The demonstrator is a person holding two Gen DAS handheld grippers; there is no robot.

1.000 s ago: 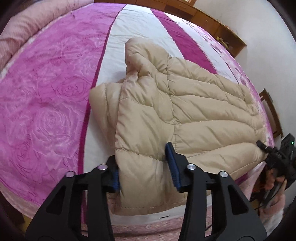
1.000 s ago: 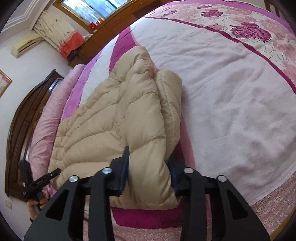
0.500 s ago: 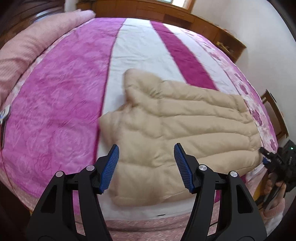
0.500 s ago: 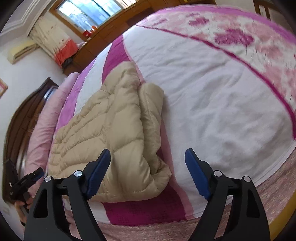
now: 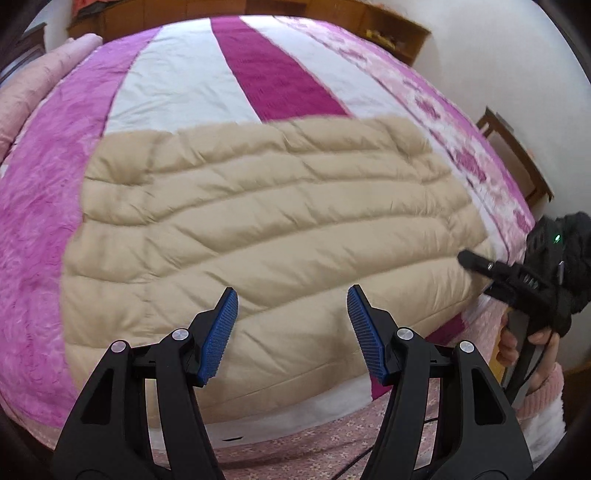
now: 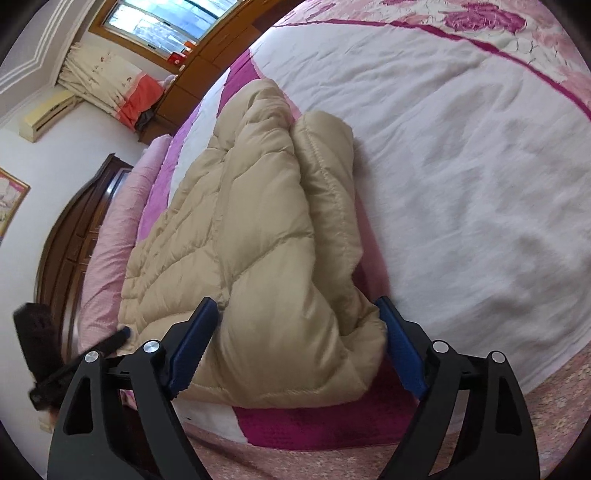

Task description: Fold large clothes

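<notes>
A beige quilted down jacket (image 5: 258,229) lies folded on the bed near its front edge. My left gripper (image 5: 291,317) is open and empty, hovering above the jacket's near part. My right gripper (image 6: 295,339) is open, its blue pads on either side of the jacket's (image 6: 266,236) near end without pinching it. The right gripper also shows in the left wrist view (image 5: 517,280) at the jacket's right end. The left gripper shows blurred at the lower left of the right wrist view (image 6: 74,354).
The bed (image 5: 280,74) has a pink, magenta and white striped spread (image 6: 461,147). A wooden headboard (image 6: 70,243) and pink pillow (image 6: 114,236) lie left. Wooden cabinets (image 5: 388,29) and a chair (image 5: 517,155) stand beyond the bed. A window (image 6: 162,18) is at the back.
Both grippers let go of the jacket, opened and pulled back. The left then swung right over the jacket's middle; the right moved in so its open pads flank the jacket's end.
</notes>
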